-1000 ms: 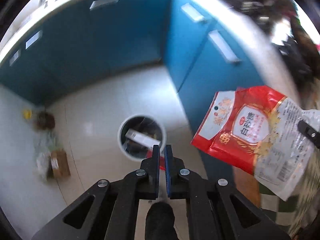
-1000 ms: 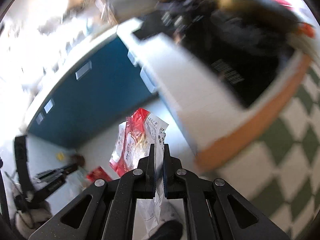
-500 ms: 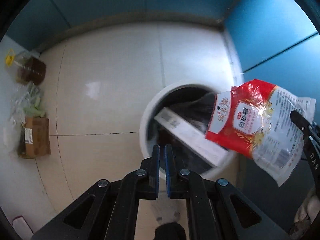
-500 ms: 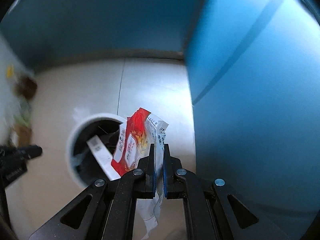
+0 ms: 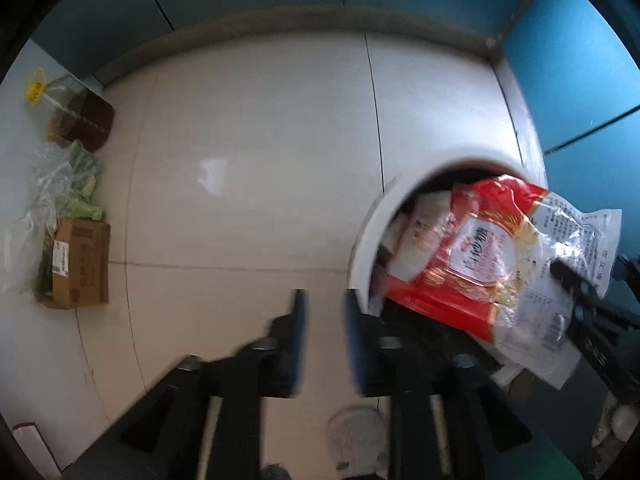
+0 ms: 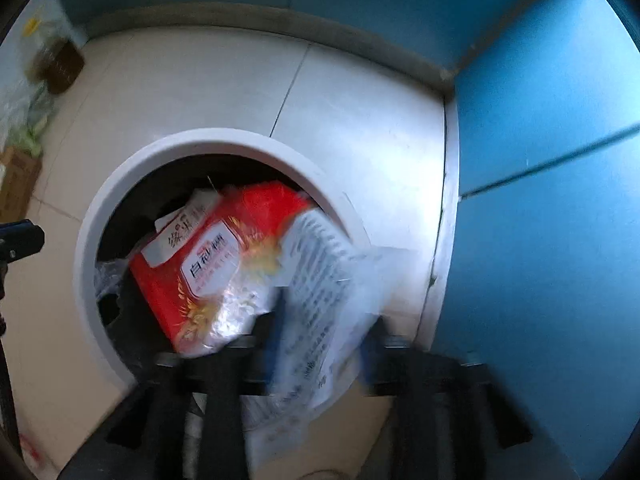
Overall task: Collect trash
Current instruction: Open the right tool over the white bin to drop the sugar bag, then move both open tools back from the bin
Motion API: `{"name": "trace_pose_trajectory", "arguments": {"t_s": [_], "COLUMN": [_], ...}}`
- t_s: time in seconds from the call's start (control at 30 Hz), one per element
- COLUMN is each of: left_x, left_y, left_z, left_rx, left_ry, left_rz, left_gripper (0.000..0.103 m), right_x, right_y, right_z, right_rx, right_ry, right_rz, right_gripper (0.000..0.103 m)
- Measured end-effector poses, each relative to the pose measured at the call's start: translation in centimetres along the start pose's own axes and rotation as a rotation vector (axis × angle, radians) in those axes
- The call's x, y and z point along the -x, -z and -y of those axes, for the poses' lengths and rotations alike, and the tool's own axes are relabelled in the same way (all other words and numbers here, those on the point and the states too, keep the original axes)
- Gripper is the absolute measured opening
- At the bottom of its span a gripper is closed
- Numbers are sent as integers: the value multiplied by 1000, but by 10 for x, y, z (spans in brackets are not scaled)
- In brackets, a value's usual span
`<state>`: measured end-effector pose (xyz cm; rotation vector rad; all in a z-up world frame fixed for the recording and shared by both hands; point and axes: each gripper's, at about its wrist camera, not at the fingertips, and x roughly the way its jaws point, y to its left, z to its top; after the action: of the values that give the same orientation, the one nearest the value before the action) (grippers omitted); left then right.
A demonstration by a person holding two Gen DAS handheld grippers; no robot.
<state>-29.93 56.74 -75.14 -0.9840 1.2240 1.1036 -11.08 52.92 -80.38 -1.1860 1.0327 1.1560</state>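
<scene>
Where blur smears it, red bag [image 6: 208, 268] overhangs bin [image 6: 120, 184].

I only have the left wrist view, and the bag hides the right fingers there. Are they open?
Observer: Yes. The right gripper is open, and the clear end of the bag lies between its spread fingers.
Operator: Is the red end inside the bin?
Observer: Yes. The red end sits within the rim of the bin, while the clear end hangs out over the near edge.
</scene>
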Motion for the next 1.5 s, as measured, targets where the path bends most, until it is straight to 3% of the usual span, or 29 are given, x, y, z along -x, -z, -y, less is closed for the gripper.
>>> {"name": "trace_pose_trajectory", "arguments": {"t_s": [0.03, 0.1, 0.2, 0.23, 0.47, 0.6, 0.8, 1.03, 1.37, 1.5], "left_x": [4, 15, 31, 39, 141, 218, 346, 467, 576, 608], "left_y": [-1, -2, 0, 1, 26, 47, 84, 130, 215, 246], "left_z": [0, -7, -9, -9, 8, 20, 37, 50, 68, 68], "left_rx": [6, 21, 39, 39, -2, -34, -68, -34, -6, 15], "left_ry": [2, 3, 13, 10, 10, 26, 45, 61, 107, 135], "left_rz": [17, 39, 40, 43, 88, 100, 186, 290, 357, 390], "left_gripper": [77, 101, 101, 101, 101, 101, 101, 101, 101, 102], "right_x": [7, 19, 42, 49, 152, 249, 393, 522, 671, 692], "right_y": [2, 7, 17, 21, 50, 75, 114, 159, 241, 269], "right_z": [8, 20, 31, 32, 34, 52, 78, 100, 125, 126], "right_rx": [-39, -93, -160, -173, -249, -298, -337, -312, -209, -183], "right_ry": [-13, -33, -60, -58, -43, -30, -19, -55, -173, -229], "right_rz": [0, 0, -3, -1, 60, 105, 200, 289, 399, 405], "right_gripper": [73, 83, 101, 102, 103, 103, 103, 103, 103, 103]}}
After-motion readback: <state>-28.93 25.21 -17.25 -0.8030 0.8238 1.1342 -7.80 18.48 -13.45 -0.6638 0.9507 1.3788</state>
